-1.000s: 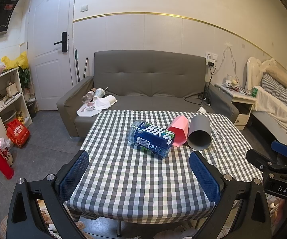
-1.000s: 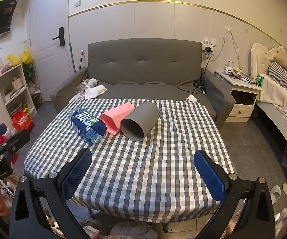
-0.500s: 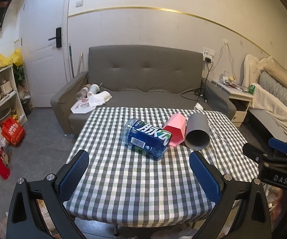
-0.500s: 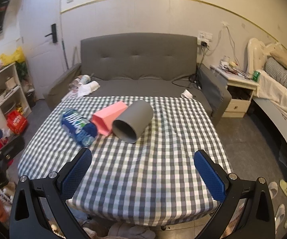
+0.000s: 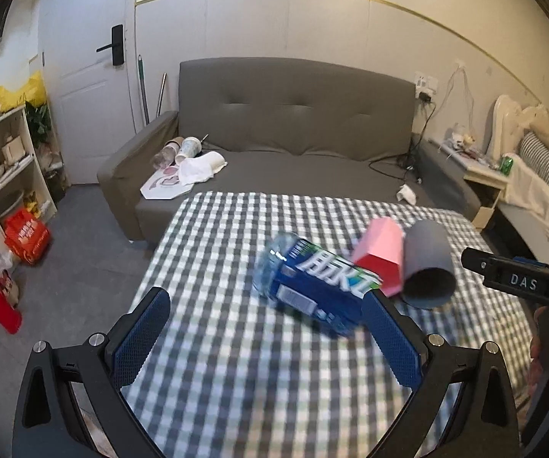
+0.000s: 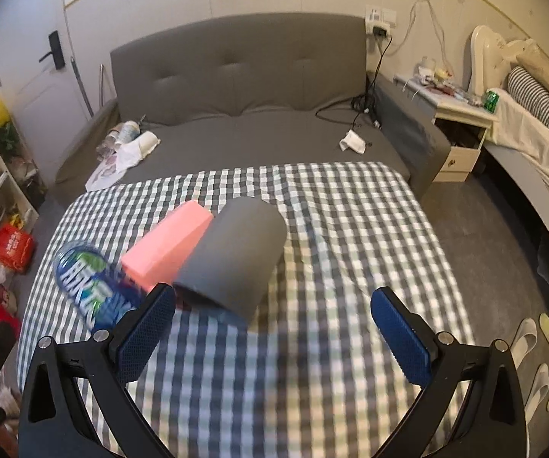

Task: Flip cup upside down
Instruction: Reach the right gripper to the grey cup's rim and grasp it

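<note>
A grey cup (image 6: 236, 255) lies on its side on the checked tablecloth (image 6: 350, 252), its open mouth toward me; it also shows in the left wrist view (image 5: 427, 259). A pink cup (image 6: 167, 244) lies on its side against it, also seen in the left wrist view (image 5: 381, 255). A blue-labelled water bottle (image 5: 312, 286) lies left of them, also seen in the right wrist view (image 6: 91, 286). My right gripper (image 6: 274, 332) is open and empty, just short of the grey cup. My left gripper (image 5: 266, 339) is open and empty, just short of the bottle.
A grey sofa (image 5: 293, 122) with cups and paper on it stands behind the table. A bedside cabinet (image 6: 457, 145) and bed are at the right, shelves (image 5: 3, 164) at the left. Slippers (image 6: 541, 347) lie on the floor at the right.
Both grippers have moved forward toward the table's objects. The grey cup, pink cup and bottle now look larger and closer. Both stay open.
</note>
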